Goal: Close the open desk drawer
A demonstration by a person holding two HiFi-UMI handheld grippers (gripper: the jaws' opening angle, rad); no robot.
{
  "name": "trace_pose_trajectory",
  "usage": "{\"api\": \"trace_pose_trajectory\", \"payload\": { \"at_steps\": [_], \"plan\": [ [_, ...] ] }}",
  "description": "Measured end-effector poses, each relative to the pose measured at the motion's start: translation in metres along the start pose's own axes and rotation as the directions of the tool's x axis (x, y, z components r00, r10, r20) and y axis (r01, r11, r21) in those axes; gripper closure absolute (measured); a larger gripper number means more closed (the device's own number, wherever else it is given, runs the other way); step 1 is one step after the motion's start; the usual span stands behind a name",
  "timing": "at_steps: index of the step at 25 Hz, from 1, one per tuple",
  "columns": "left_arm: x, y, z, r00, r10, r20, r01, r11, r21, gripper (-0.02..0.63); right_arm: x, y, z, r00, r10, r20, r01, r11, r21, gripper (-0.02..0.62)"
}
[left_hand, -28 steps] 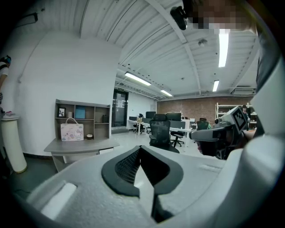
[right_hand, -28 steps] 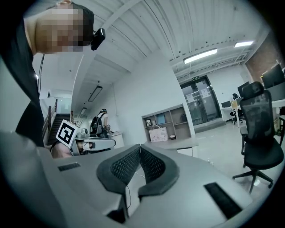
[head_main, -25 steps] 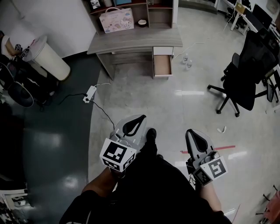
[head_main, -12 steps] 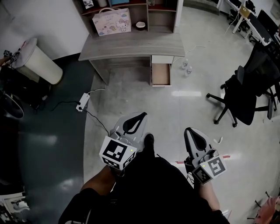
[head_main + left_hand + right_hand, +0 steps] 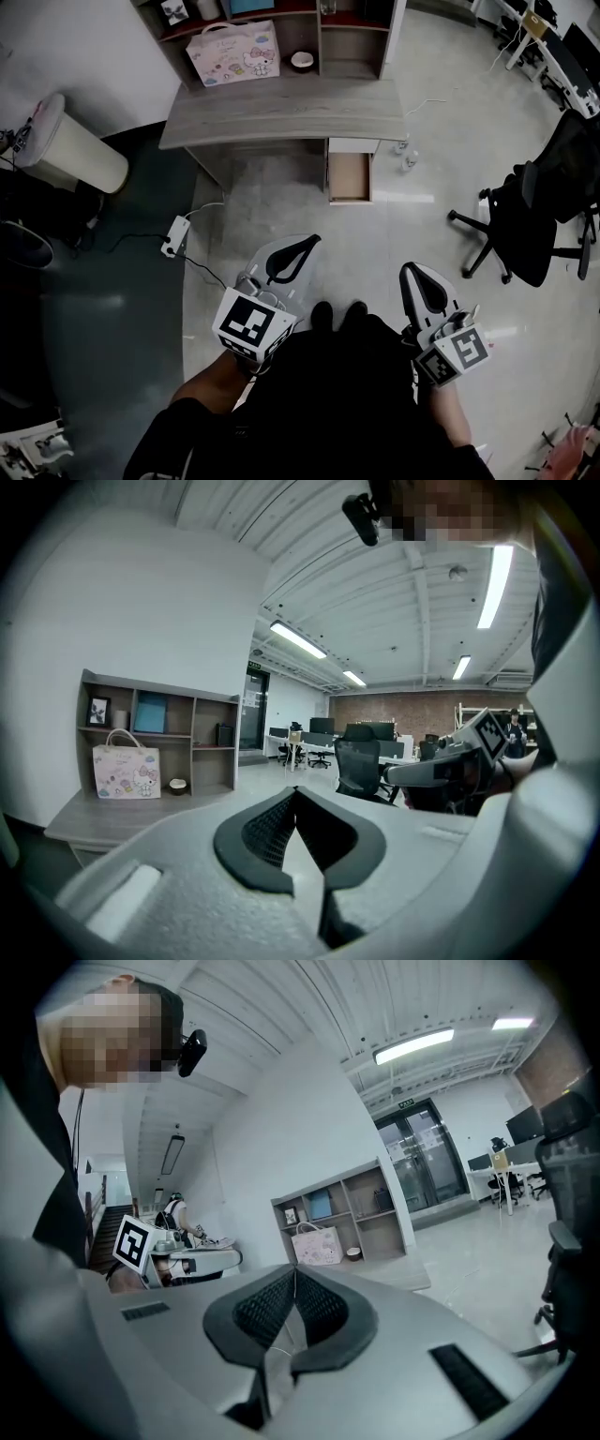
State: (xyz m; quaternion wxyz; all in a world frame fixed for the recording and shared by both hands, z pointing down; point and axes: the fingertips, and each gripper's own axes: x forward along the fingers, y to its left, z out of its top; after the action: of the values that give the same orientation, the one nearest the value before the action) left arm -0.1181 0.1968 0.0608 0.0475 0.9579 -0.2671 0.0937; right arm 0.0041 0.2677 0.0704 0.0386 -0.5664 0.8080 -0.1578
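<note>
**Both grippers closed and empty, well short of the open drawer**

In the head view both forearms reach forward from the person's body, and each gripper points almost level toward the desk. The left gripper angles slightly rightward. The right gripper sits a little lower in the frame.

The left marker cube and the right marker cube show black-and-white square patterns. A pink gift bag with cartoon figures stands on the desk; any lettering on it is too small to read.

The left gripper's jaws are pressed together at the tips with nothing between them, and the right gripper's are the same. The drawer stands pulled out beneath the desk's right end, well apart from both grippers.
</note>
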Motion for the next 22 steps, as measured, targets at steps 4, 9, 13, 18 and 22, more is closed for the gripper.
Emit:
{"api": "trace_pose_trajectory", "payload": {
  "at_steps": [4, 9, 13, 18, 22],
  "plan": [
    [0.037, 0.02, -0.003, 1.0, 0.006, -0.02, -0.006, 1.0, -0.01, 0.598, 0.028, -0.029, 0.001, 1.0, 0.01, -0.019, -0.01, 1.0, 0.017, 0.583],
    [0.09, 0.033, 0.003, 1.0, -0.004, -0.027, 0.004, 1.0, -0.024, 0.598, 0.066, -0.077, 0.006, 0.998, 0.036, -0.049, -0.034, 0.999, 0.04, 0.583],
    [0.144, 0.052, 0.005, 0.998, 0.019, -0.051, -0.021, 0.999, -0.037, 0.598, 0.101, -0.123, 0.015, 0.994, 0.081, -0.07, -0.078, 0.996, 0.042, 0.583],
    [0.204, 0.071, 0.007, 0.995, 0.071, -0.076, -0.077, 0.994, -0.076, 0.598, 0.142, -0.173, 0.021, 0.976, 0.172, -0.134, -0.167, 0.985, 0.052, 0.583],
    [0.236, 0.082, -0.015, 0.989, 0.097, -0.116, -0.111, 0.987, -0.118, 0.598, 0.171, -0.195, 0.008, 0.956, 0.222, -0.193, -0.219, 0.975, 0.039, 0.583]
  ]
}}
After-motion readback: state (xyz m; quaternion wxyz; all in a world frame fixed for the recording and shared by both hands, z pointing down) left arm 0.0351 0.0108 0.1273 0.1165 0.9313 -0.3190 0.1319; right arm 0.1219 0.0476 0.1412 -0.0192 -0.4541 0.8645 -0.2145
